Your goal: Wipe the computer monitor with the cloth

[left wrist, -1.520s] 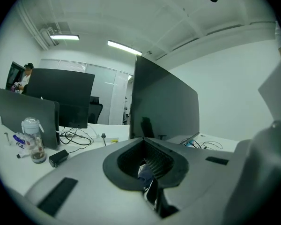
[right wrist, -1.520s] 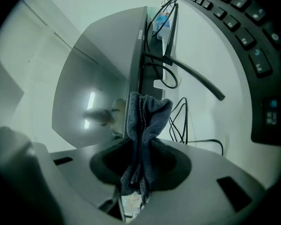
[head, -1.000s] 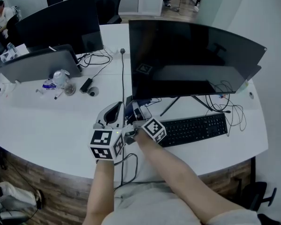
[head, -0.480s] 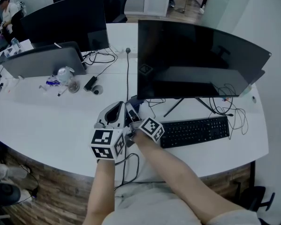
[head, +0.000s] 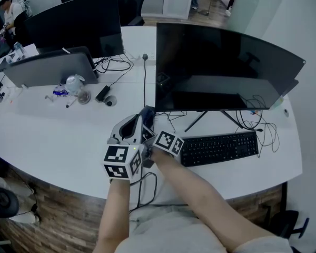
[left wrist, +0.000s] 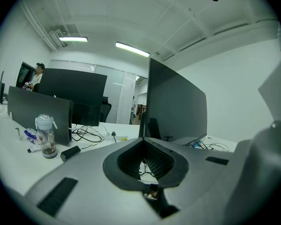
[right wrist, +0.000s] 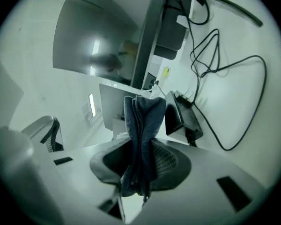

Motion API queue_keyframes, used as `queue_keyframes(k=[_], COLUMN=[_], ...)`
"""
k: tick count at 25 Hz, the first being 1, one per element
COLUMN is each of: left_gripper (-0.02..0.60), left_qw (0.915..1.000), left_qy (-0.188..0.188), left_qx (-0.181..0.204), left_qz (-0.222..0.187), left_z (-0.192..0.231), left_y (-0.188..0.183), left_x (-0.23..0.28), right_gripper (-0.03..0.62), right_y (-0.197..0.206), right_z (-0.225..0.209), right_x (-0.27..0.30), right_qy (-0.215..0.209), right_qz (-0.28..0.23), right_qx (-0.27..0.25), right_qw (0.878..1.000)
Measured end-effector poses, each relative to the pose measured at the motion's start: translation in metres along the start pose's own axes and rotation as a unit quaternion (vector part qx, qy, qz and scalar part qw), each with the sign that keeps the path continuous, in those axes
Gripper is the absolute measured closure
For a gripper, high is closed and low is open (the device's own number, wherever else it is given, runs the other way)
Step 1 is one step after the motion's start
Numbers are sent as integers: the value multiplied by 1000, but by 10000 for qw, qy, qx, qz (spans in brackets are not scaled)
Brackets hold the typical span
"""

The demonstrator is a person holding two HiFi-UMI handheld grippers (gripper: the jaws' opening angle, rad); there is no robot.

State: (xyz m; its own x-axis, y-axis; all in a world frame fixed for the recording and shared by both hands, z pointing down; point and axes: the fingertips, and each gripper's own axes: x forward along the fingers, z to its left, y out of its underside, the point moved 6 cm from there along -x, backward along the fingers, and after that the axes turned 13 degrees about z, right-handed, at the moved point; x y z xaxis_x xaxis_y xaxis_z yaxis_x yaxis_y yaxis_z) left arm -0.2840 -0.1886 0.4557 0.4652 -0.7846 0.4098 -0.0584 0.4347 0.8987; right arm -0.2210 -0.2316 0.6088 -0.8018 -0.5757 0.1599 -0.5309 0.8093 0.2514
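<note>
Closest in, my right gripper (right wrist: 141,165) is clamped on the folded blue cloth (right wrist: 143,121), which sticks up past the jaws. My left gripper (left wrist: 144,143) sits beside it, jaws together on nothing. Both hover low over the desk (head: 58,136), left of the keyboard (head: 218,146). Beyond stands the monitor (head: 221,67). Pick-up looks done, I reckon; next, raise the cloth and press it flat against the screen's near lower corner.

Both forearms reach forward, close side by side. The left gripper (head: 129,125) has its jaws together, empty; the right gripper (head: 149,128) clamps a cloth (right wrist: 141,125).
</note>
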Motion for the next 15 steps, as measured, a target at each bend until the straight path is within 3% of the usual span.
queue_keyframes(k=[2, 8, 15], left_gripper=[572, 572, 572], left_qw=[10000, 10000, 10000], left_qy=[-5, -9, 25], left_qx=[1, 16, 20], left_qz=[5, -4, -28], left_z=[0, 0, -3], left_y=[0, -1, -3], left_x=[0, -1, -1], right_gripper=[484, 484, 484], right_y=[2, -9, -22], right_z=[3, 3, 11], right_x=[2, -4, -10], right_qy=[26, 67, 504], right_qz=[158, -24, 228], right_qx=[-169, -224, -1022], right_qw=[9997, 9997, 9932])
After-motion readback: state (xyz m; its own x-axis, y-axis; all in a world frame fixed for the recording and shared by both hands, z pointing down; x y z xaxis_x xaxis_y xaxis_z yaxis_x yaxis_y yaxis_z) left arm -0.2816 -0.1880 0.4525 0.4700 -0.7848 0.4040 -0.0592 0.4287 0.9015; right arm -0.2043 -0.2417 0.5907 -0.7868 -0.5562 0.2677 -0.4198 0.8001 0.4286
